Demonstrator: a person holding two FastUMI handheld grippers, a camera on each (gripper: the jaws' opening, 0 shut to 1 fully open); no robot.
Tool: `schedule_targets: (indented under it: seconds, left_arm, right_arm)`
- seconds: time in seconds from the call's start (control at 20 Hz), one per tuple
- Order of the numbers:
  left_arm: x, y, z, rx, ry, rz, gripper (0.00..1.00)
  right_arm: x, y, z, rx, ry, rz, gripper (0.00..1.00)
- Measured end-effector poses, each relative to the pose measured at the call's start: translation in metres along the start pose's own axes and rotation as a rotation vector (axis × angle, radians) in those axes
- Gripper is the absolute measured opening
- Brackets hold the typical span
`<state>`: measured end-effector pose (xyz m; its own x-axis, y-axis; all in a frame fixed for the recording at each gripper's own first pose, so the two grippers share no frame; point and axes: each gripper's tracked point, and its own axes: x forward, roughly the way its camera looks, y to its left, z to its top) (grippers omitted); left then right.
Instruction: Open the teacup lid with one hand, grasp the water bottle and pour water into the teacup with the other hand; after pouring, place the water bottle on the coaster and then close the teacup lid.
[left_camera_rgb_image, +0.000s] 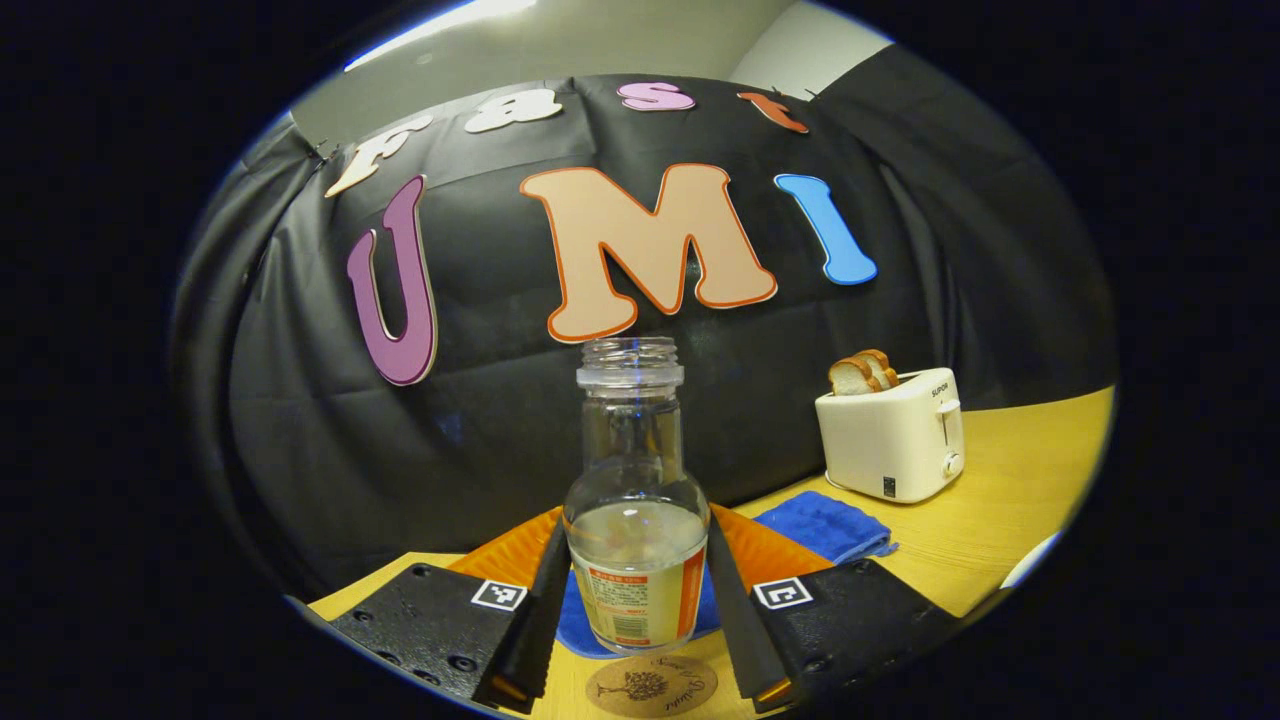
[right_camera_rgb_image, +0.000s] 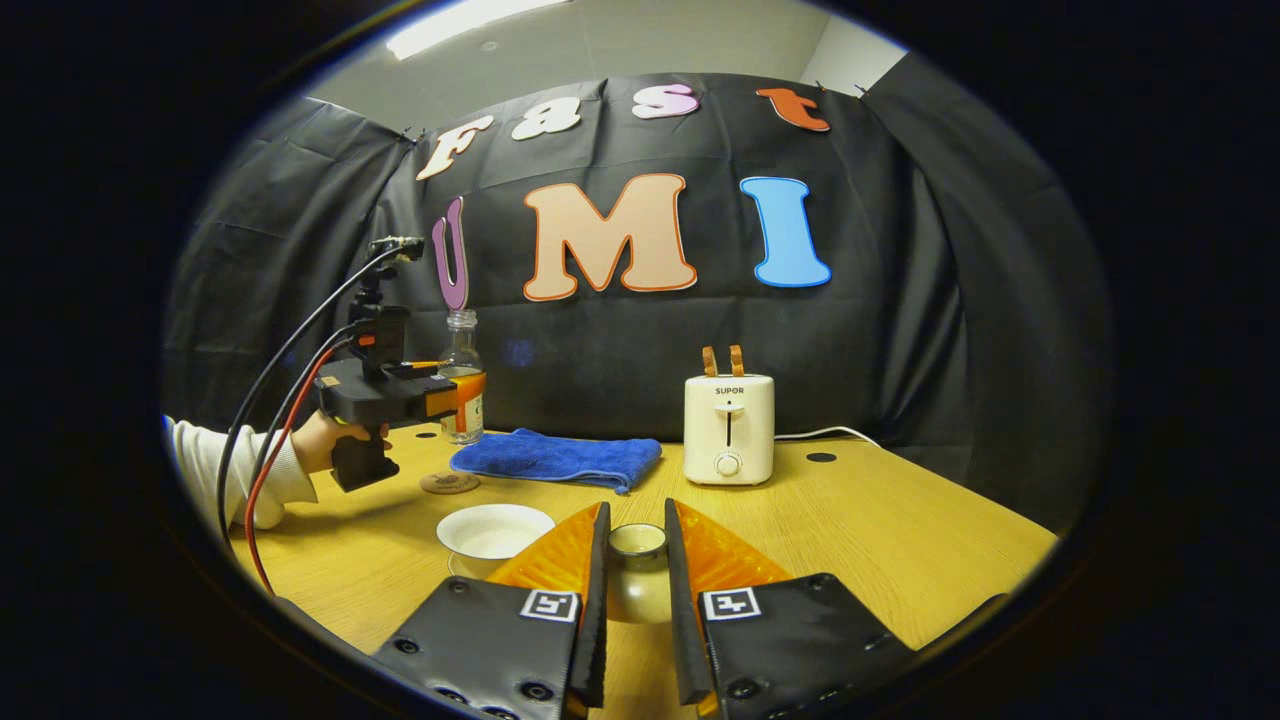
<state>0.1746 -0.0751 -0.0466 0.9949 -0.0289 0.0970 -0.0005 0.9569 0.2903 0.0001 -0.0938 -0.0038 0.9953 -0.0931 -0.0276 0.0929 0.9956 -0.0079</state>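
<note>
An uncapped clear water bottle (left_camera_rgb_image: 637, 520), about half full, stands upright between my left gripper's (left_camera_rgb_image: 637, 585) fingers, which are shut on its labelled body. A round wooden coaster (left_camera_rgb_image: 651, 686) lies just below and in front of it. In the right gripper view, the left gripper (right_camera_rgb_image: 447, 396) holds the bottle (right_camera_rgb_image: 461, 350) up at the far left, with the coaster (right_camera_rgb_image: 449, 482) on the table nearby. My right gripper (right_camera_rgb_image: 636, 540) is shut on the pale teacup lid (right_camera_rgb_image: 637, 575), held beside the open white teacup (right_camera_rgb_image: 495, 530).
A blue cloth (right_camera_rgb_image: 556, 457) lies at the back of the wooden table (right_camera_rgb_image: 880, 540). A white toaster (right_camera_rgb_image: 729, 428) with bread slices stands to its right. A hand and white sleeve (right_camera_rgb_image: 250, 470) hold the left gripper, with cables trailing.
</note>
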Motion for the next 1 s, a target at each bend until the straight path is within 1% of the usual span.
schedule_targets:
  seconds: [0.15,0.35,0.5,0.65,0.8,1.0]
  left_arm:
    - [-0.013,0.003,-0.012,-0.018,0.040,-0.031,0.67]
    - [-0.027,0.008,-0.033,-0.065,0.082,-0.052,0.67]
    - [-0.027,0.012,-0.051,-0.078,0.114,-0.042,0.67]
    - [-0.026,0.003,-0.065,-0.105,0.142,-0.065,0.67]
    - [-0.024,0.003,-0.064,-0.125,0.127,-0.057,0.68]
    - [-0.024,0.004,-0.068,-0.119,0.136,-0.053,0.71]
  right_arm:
    - [0.000,0.000,-0.001,-0.001,0.000,0.000,0.30]
    - [0.000,0.000,0.000,-0.001,-0.001,0.000,0.31]
    - [0.000,0.001,0.000,-0.002,-0.001,0.000,0.30]
    - [0.000,0.000,0.000,-0.001,0.000,0.000,0.30]
    - [-0.001,0.000,0.000,-0.001,-0.001,0.000,0.31]
    - [0.000,0.000,0.000,-0.002,-0.001,0.000,0.31]
